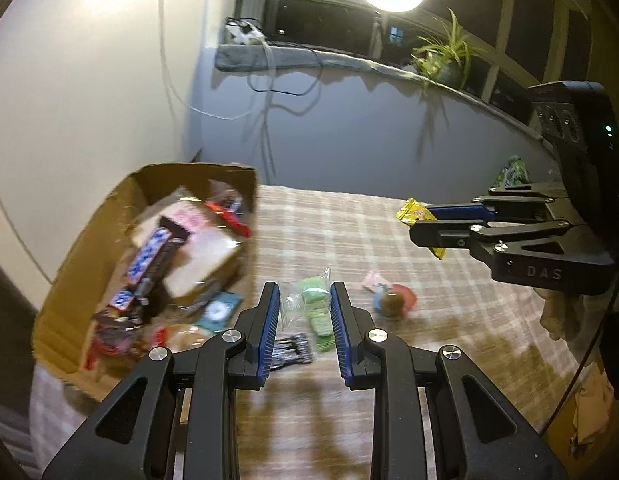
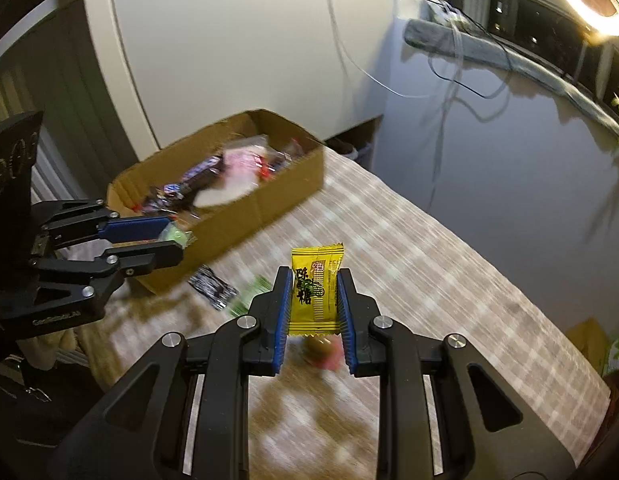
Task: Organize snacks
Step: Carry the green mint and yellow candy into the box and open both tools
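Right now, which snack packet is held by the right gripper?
The yellow packet, clamped in the right gripper; the green one is in the left gripper.

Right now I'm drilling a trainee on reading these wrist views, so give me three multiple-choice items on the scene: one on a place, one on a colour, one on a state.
1. Where does the cardboard box stand?
A. on the checked tablecloth
B. on the window sill
C. on the floor

2. What colour is the packet in the right gripper?
A. red
B. yellow
C. white

3. How is the left gripper?
A. open and empty
B. resting inside the box
C. shut on the green snack packet

Answers: 1 A, the box sits at the cloth's edge. 2 B, the yellow packet with dark print fills the gap between the blue pads. 3 C, both pads press the clear-wrapped green packet, above the cloth.
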The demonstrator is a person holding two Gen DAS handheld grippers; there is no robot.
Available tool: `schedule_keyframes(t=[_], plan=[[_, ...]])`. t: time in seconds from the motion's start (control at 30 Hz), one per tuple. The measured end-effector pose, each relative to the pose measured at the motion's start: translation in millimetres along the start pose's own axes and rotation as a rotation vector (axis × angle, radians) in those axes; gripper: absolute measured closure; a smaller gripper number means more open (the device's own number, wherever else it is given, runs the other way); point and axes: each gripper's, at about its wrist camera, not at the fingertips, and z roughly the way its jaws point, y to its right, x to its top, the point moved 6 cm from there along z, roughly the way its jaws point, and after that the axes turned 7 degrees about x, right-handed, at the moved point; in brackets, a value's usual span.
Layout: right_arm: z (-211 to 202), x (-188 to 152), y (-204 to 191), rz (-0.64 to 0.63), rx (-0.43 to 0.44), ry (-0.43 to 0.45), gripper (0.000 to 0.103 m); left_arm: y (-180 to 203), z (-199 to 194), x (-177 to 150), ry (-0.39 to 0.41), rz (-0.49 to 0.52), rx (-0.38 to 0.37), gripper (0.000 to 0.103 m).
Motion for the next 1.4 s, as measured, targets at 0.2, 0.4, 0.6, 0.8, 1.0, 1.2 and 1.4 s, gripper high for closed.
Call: schedule_keyframes(t=[0.2,0.4,0.6,0.8,1.0,1.2,1.4], plan=[[15,21,-29,-0.037,0.043,0.006,0.08,-33,-12,0,0.016,-0.039,0.039,0.079],[33,39,-59,-0.079,0.085,-0.003,0.08,-62,-19,-4,0.023,-0.08,0.075,0.079],[53,51,-81,-0.108,0.116,-0.019,0.08,-84,-21,-8,0.02,-0.111,0.102,0.079],[73,58,-92,-0.116,0.133,-0.041,0.08,-100,-20,-10,0.014,-0.135,0.116,0.079],[84,63,-95,-0.111,0.141,-0.049,0.08,-108,-19,-9,0.018,-0.147,0.121,0.078],[88,67,-95,-0.107,0.131,-0.044,0.066,-115,-18,-8,0.022,-0.16,0.13,0.072],[80,74,-87,-0.081,0.101,0.0,0.022,-120,-21,-8,0.03,-0.176,0.151,0.039]])
